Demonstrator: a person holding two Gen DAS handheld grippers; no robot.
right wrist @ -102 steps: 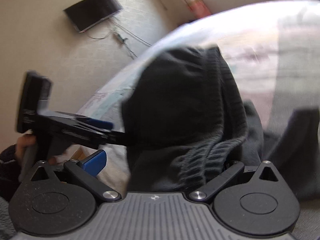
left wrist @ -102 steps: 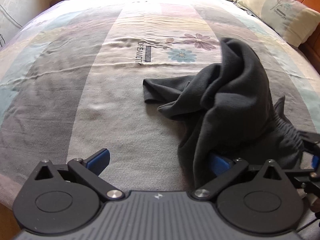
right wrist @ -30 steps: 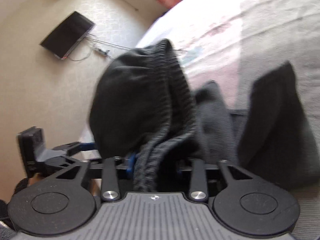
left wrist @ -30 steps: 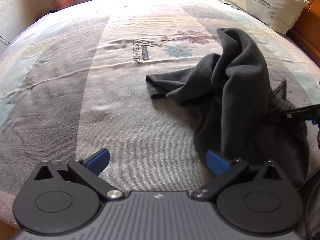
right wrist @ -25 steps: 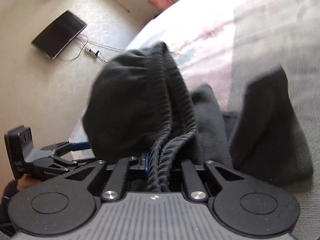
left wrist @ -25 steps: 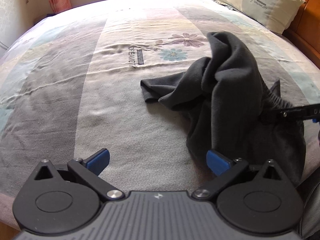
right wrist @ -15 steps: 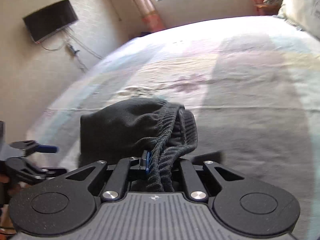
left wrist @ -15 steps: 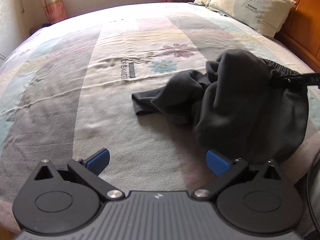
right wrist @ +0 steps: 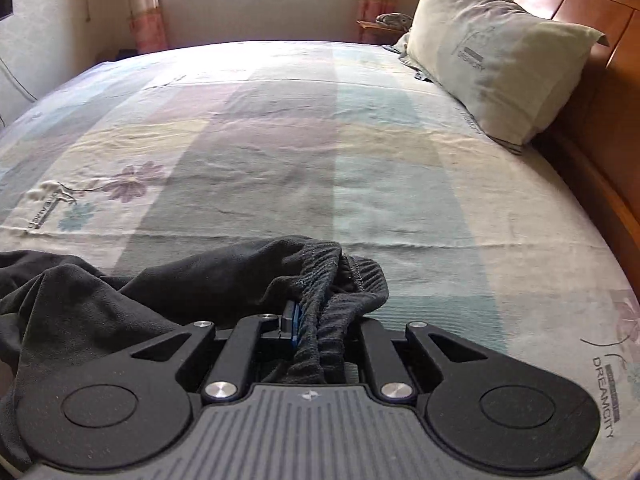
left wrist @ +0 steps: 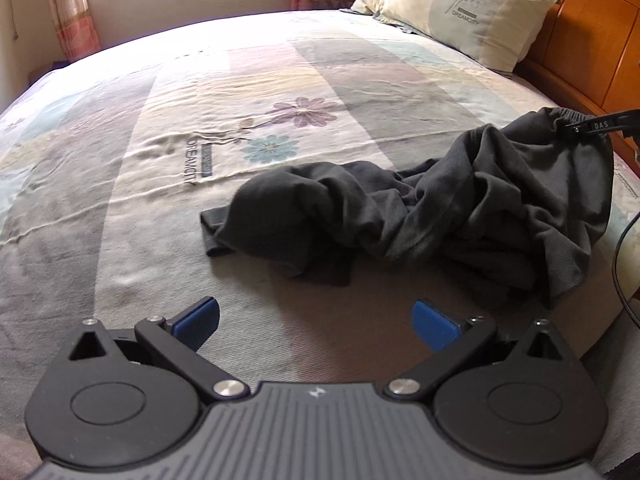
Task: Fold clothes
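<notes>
A dark grey garment (left wrist: 420, 216) lies crumpled on the bed, stretched from the middle toward the right edge. My right gripper (right wrist: 316, 320) is shut on its ribbed waistband (right wrist: 344, 276) and holds that end slightly raised at the right; its fingers show in the left wrist view (left wrist: 592, 125). My left gripper (left wrist: 316, 320) is open and empty, just above the sheet in front of the garment's near edge, not touching it.
The bed (left wrist: 160, 184) has a striped floral sheet. A pillow (right wrist: 492, 60) leans on the wooden headboard (right wrist: 600, 128) at the right. A window and curtains (right wrist: 148, 4) are at the back. A black cable (left wrist: 618, 264) hangs at the right edge.
My right gripper has carried the waistband to the right and down, so the garment went from a raised bunch to a low spread heap. My left gripper stayed open and drew back.
</notes>
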